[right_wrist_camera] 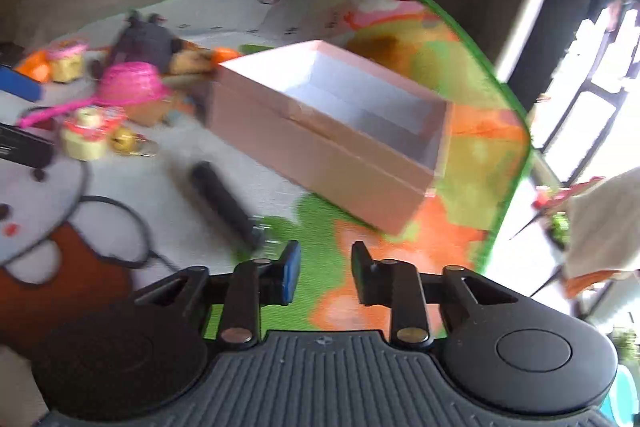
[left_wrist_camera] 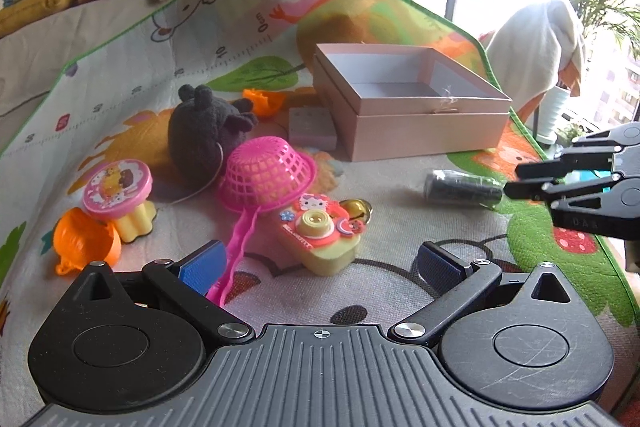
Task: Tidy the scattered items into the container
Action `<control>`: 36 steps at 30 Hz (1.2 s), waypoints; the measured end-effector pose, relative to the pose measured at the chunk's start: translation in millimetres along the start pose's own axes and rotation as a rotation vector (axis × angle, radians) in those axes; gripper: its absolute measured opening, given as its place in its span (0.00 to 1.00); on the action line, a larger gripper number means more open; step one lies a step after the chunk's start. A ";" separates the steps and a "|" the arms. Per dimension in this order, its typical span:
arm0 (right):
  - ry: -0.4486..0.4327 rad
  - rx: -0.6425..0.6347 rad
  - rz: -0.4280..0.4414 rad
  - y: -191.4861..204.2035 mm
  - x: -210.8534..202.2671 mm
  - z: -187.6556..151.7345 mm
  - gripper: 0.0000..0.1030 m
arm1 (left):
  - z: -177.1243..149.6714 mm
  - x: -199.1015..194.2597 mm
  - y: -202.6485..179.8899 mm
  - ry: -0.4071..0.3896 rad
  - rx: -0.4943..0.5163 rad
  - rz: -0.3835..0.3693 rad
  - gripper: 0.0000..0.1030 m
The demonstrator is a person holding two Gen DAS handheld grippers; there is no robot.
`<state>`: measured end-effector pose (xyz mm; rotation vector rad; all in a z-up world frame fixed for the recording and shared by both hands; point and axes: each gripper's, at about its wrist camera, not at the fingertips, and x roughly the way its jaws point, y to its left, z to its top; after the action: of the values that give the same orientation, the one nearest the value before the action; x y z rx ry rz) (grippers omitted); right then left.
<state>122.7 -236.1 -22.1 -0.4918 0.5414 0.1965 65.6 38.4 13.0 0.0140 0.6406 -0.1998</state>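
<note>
Along the lower edge of the left wrist view, the left gripper (left_wrist_camera: 320, 267) was seen spread wide, nothing between its pads, above a yellow toy camera (left_wrist_camera: 322, 241) and a pink basket (left_wrist_camera: 266, 179). At right of frame, the right gripper (left_wrist_camera: 516, 181) was angled toward a black cylinder (left_wrist_camera: 462, 187), narrowly parted and empty. At upper centre, the pink box (left_wrist_camera: 408, 107) was recorded open and empty. Bare mat (left_wrist_camera: 400, 179) was left before it.

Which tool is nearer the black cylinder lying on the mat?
Right. The right tool has its tips beside the black cylinder's end; the left tool sits farther back, by the toy camera.
</note>
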 end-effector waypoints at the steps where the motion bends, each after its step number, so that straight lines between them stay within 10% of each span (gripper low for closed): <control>1: 0.007 0.046 -0.031 -7.9 2.1 0.5 0.55 | 0.1 0.9 -1.1 0.001 -0.003 -0.002 1.00; 11: 0.073 0.457 0.237 17.1 -6.3 13.8 0.96 | -1.7 1.9 -10.6 0.005 0.005 0.010 1.00; 16: 0.108 0.522 0.234 50.7 15.2 26.4 0.97 | -5.7 -4.4 -4.5 -0.002 -0.019 0.048 1.00; 21: 0.107 0.396 0.216 57.1 21.9 27.7 0.42 | -9.9 -11.2 -1.5 -0.017 -0.021 0.052 1.00; 24: 0.098 0.341 0.235 47.2 14.7 18.4 0.25 | -10.5 -6.5 0.1 -0.003 -0.029 0.047 1.00; 29: 0.070 0.261 0.245 36.9 6.3 11.3 0.28 | -3.2 6.0 -4.4 0.007 -0.035 0.050 1.00; 33: 0.016 0.174 0.246 43.9 11.6 17.6 0.59 | 1.4 11.0 -11.2 0.014 -0.033 0.041 1.00; 36: 0.012 0.102 0.317 47.5 20.6 23.7 0.43 | 2.8 10.8 -16.2 0.018 -0.016 0.036 1.00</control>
<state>136.1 -182.1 -34.3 -0.3056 0.6370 0.4658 72.6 20.3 9.6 0.0118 0.6597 -0.1596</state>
